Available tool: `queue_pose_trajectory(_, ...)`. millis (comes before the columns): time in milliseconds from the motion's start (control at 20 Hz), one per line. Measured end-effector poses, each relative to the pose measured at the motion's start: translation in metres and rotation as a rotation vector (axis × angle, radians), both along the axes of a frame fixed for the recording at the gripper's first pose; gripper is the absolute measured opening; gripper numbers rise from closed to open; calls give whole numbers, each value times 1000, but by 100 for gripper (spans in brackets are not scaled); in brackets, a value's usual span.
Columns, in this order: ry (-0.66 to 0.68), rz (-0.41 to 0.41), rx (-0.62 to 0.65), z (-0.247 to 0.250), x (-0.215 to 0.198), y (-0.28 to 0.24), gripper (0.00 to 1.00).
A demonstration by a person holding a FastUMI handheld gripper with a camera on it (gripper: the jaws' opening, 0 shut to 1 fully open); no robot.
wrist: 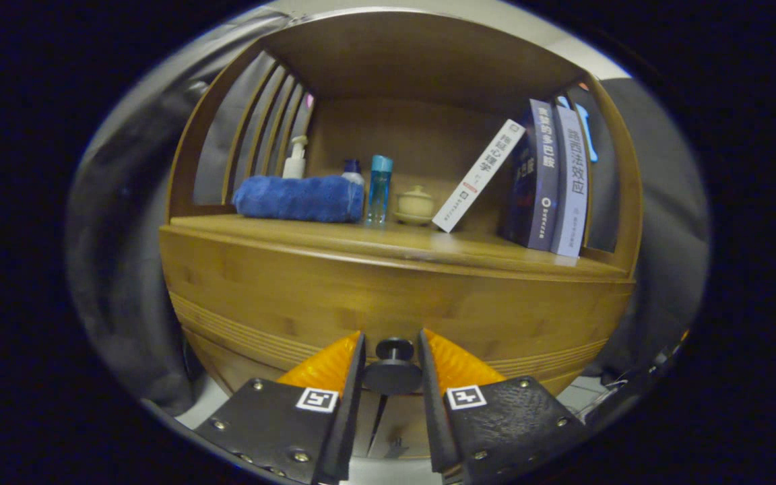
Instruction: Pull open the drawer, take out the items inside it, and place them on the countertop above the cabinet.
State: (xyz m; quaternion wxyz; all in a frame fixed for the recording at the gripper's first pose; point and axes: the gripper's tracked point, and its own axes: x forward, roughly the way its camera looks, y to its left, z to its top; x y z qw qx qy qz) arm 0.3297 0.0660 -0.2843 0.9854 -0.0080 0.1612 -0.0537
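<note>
While drawer (395,303) sits shut, knob (393,367) points straight betw. fingers (334,364).

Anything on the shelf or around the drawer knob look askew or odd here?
Only the white book: it leans steeply against the upright dark book. Towel, bottles and jar sit tidy. The gripper brackets the knob, drawer not visibly pulled.
</note>
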Motion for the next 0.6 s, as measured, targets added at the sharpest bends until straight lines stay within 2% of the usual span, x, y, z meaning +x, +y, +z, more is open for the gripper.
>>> queue_pose_trajectory(100,-10,-11,22,0,0,-1,40)
queue_pose_trajectory(200,14,-22,54,-1,-1,-4,40)
queue_pose_trajectory(250,20,-24,76,1,-3,-1,35)
queue_pose_trajectory(300,33,-18,73,-2,-2,-1,30)
queue_pose_trajectory(350,27,-13,65,-2,0,-2,30)
queue_pose_trajectory(450,36,-5,59,0,-2,-2,23)
queue_pose_trajectory(600,43,-7,60,-1,-8,-3,20)
